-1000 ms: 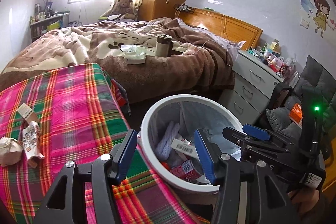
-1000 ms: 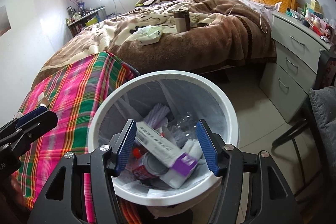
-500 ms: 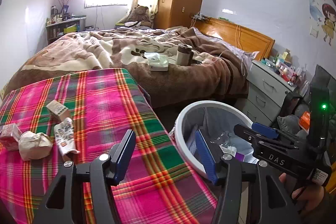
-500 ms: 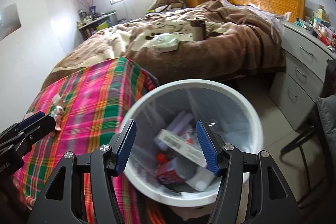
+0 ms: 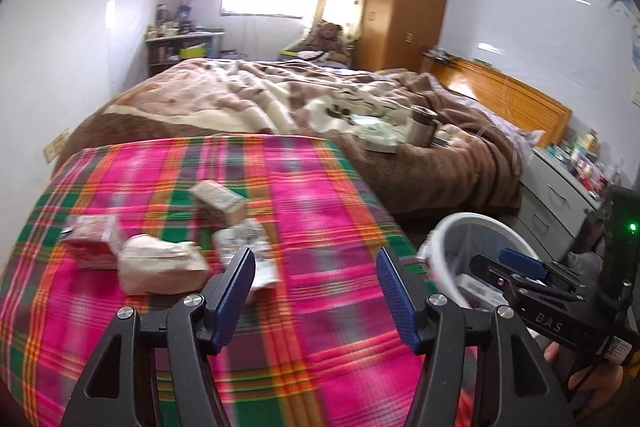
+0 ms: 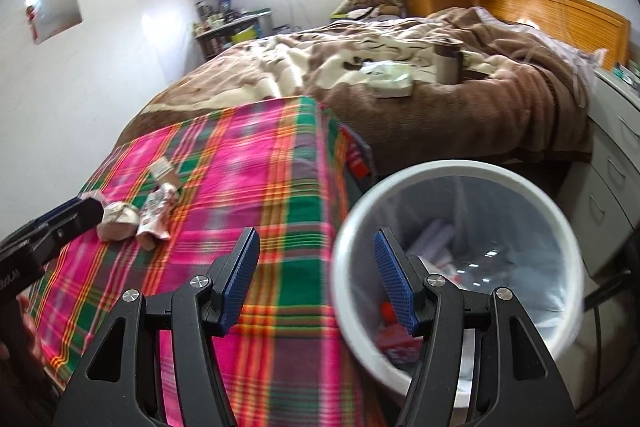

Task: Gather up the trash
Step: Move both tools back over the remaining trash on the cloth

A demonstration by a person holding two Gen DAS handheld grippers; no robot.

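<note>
Grippers wide apart, empty: left gripper [image 5: 314, 281]; right gripper [image 6: 316, 267]

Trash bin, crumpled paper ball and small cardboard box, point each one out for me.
trash bin [image 6: 560, 223], right wrist view, on its white rim.
crumpled paper ball [image 5: 160, 263], left wrist view, middle of the wad.
small cardboard box [image 5: 218, 201], left wrist view, on its top face.

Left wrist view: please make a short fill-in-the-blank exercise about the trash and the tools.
1. The crumpled paper lies on the ____ cloth.
2. The bin stands to the ____ of the cloth.
3. The left tool is ____ and holds nothing.
4. The right tool is ____ too.

Missing words: plaid; right; open; open
</note>
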